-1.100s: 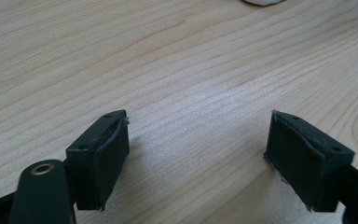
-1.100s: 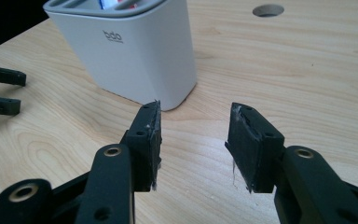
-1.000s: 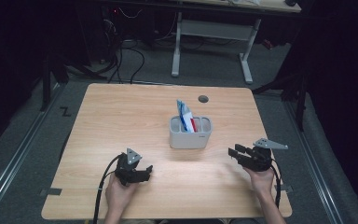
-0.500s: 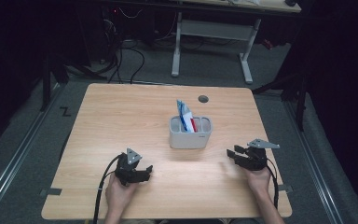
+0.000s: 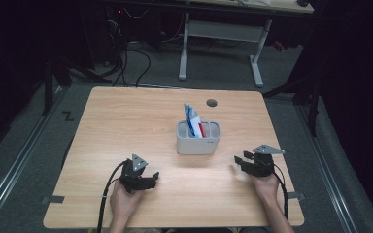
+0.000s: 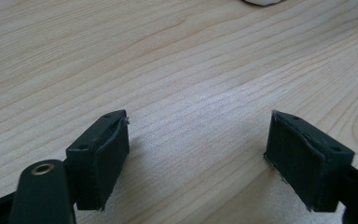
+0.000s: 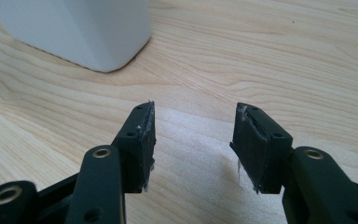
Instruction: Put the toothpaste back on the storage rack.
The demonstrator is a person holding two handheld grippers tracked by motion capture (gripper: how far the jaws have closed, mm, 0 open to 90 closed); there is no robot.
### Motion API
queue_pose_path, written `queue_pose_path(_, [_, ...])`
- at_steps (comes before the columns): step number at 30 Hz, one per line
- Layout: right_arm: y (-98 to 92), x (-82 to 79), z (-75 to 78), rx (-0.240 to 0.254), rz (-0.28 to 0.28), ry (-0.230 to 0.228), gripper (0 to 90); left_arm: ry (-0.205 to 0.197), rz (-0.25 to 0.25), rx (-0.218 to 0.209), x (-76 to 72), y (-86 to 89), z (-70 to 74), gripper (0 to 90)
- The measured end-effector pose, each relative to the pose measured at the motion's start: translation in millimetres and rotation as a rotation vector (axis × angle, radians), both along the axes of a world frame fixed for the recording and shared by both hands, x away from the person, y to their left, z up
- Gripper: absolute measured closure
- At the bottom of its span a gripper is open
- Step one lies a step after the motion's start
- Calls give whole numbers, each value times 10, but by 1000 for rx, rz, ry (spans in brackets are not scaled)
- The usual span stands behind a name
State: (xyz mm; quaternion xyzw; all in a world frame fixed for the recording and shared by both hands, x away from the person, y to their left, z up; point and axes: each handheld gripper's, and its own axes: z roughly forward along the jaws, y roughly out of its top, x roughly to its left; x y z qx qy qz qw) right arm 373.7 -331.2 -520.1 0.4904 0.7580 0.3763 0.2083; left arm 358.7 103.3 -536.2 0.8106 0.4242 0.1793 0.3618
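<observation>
A grey compartmented holder (image 5: 198,137) stands near the middle of the wooden table (image 5: 126,121), with blue, white and red tubes (image 5: 193,119) sticking up from it. My left gripper (image 5: 151,177) rests low at the front left, open and empty; its gripper view (image 6: 198,140) has bare wood between wide jaws. My right gripper (image 5: 240,161) sits at the front right, pointing left toward the holder. Its jaws have just been opening and nothing is between them (image 7: 193,133). The holder's white corner (image 7: 81,30) lies ahead of them.
A dark round grommet (image 5: 211,103) is set in the table behind the holder. Cables trail from both grippers over the front edge. Beyond the table stand a white desk frame (image 5: 221,31) and cables on the floor.
My right gripper has sunk toward the table and shifted slightly left, and its jaws stand wider apart. The left gripper has kept still.
</observation>
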Motion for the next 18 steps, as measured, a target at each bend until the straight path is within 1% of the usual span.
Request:
queue_pose_path(6, [48, 8, -33, -51, -2, 0, 469, 0, 0, 0, 0, 0, 0, 217])
queue_pose_path(10, [64, 23, -62, -57, -11, 6, 461, 1, -1, 1, 0, 1, 1, 217])
queue_pose_path(12, [58, 39, -74, -46, -13, 21, 461, 0, 0, 0, 0, 0, 0, 217])
queue_pose_path(13, [54, 46, -80, -48, -13, 25, 460, 0, 0, 1, 0, 0, 0, 217])
queue_pose_path(15, [52, 54, -98, -64, -22, 40, 457, 1, -1, 2, 0, 1, 1, 217])
queue_pose_path(18, [54, 56, -99, -79, -20, 33, 454, 1, -1, 2, 0, 1, 1, 217])
